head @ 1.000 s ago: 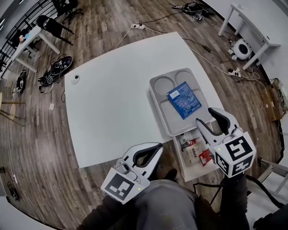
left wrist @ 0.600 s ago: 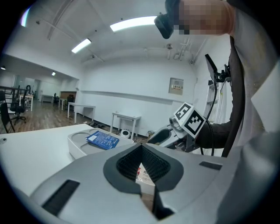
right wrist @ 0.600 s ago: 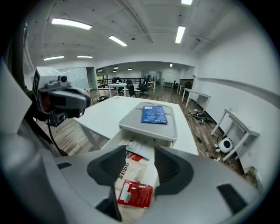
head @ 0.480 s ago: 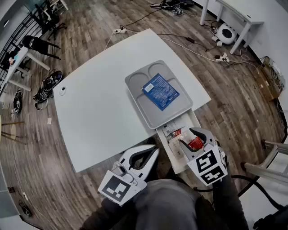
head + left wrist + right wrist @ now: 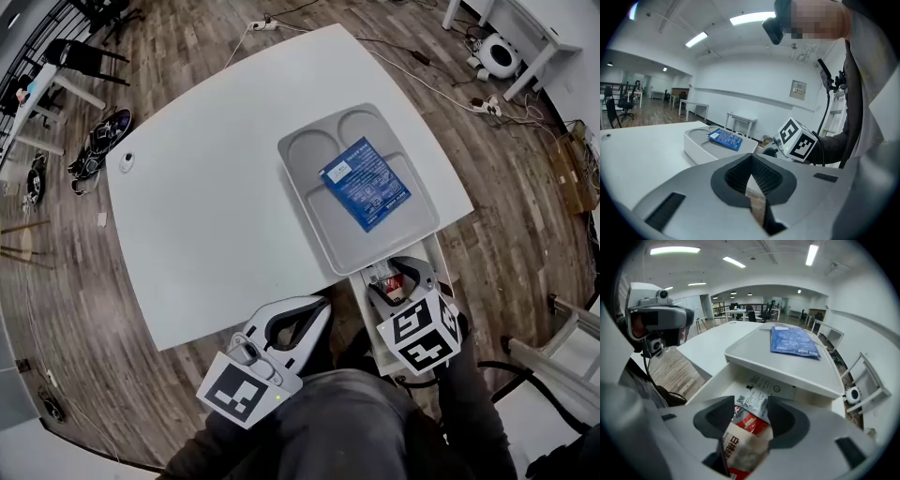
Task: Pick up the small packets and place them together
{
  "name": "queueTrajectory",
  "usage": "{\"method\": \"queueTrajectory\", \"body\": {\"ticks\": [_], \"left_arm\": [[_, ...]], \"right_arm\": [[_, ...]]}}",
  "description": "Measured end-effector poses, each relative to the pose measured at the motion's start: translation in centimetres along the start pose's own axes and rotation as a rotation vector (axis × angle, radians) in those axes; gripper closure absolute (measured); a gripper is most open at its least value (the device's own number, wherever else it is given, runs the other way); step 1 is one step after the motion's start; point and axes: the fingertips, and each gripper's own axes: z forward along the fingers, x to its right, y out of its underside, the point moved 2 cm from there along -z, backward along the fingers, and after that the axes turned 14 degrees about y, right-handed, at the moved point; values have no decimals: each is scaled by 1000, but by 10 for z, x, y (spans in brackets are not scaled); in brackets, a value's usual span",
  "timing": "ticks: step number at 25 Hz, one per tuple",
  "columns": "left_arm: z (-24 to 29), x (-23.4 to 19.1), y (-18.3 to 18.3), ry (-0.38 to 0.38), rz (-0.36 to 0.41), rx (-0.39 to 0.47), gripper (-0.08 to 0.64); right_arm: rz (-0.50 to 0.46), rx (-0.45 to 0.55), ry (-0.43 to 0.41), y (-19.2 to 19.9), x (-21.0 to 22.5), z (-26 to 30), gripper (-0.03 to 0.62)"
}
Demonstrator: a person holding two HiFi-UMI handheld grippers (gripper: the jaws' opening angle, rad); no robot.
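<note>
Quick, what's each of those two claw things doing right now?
Left gripper: closed, holding nothing.
Right gripper: open; a red-and-white plastic packet shows between its jaws, not gripped.

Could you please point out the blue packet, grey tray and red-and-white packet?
blue packet (image 5: 365, 184): head view, its centre.
grey tray (image 5: 309, 150): head view, bare round compartment.
red-and-white packet (image 5: 742, 439): right gripper view, its white part.
</note>
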Motion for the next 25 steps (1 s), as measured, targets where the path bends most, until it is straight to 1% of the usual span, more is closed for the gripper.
{"method": "queueTrajectory", "body": {"ticks": [5, 6, 9, 10, 13, 17, 21, 25], "left_arm": [[-3, -16, 2, -19, -19, 1, 569], [-2, -18, 2, -21, -21, 2, 569], [-1, -17, 2, -21, -20, 7, 569], [-1, -15, 1, -19, -17, 8, 569], [0, -5, -2, -11, -2, 11, 569], [2, 17, -6, 3, 39, 16, 569], [9, 44, -7, 36, 85, 20, 569], [17, 64, -5, 62, 98, 27, 569]], "right_arm": [[-2, -48, -28, -5, 4, 12, 376], [-7, -48, -25, -5, 5, 12, 395], [-22, -31, 15, -5, 10, 9, 514], [-22, -24, 24, -5, 12, 6, 525], [-35, -5, 40, -4, 10, -9, 529], [-57, 15, 39, 5, -3, -37, 529], [-44, 54, 45, 19, -14, -63, 529], [-24, 98, 58, 24, -12, -88, 529]]}}
